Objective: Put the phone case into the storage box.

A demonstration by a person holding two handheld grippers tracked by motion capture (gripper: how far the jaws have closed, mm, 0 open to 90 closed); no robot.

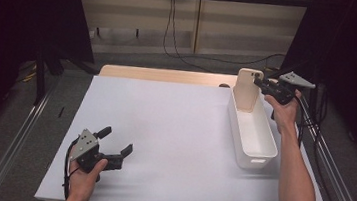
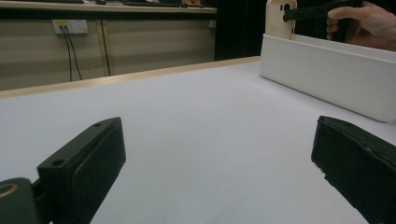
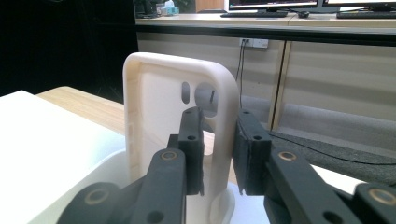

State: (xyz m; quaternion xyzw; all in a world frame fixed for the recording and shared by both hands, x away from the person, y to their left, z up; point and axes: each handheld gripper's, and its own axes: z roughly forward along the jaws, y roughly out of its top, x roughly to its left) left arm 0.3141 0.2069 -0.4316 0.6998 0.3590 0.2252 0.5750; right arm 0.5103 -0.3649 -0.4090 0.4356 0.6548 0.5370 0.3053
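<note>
High view: the left hand-held gripper (image 1: 114, 143) is held low over the white surface (image 1: 173, 130) near its front left corner, jaws spread wide apart w/ nothing between them. The right hand-held gripper (image 1: 261, 82) is seen at the far right, at the top edge of a cream phone case (image 1: 246, 89). The case stands upright inside the far end of a long white bin (image 1: 257, 149), which lies along the right side of the surface. Left gripper view: both black jaws are seen well apart, w/ bare white surface between; the bin (image 2: 327, 79) is seen at upper right, the case (image 2: 279, 21) rising from it, and the right hand (image 2: 362, 23) beside it. Right gripper view: the case (image 3: 159, 121) is seen upright w/ its open side toward the camera, camera cutout near the top. Its right side wall is set between the two jaws; the left pad (image 3: 192, 144) lies about against it, while a thin gap is seen at the right pad (image 3: 250, 154), so the case is not clamped. The bin's rim (image 3: 109, 170) is seen below.
</note>
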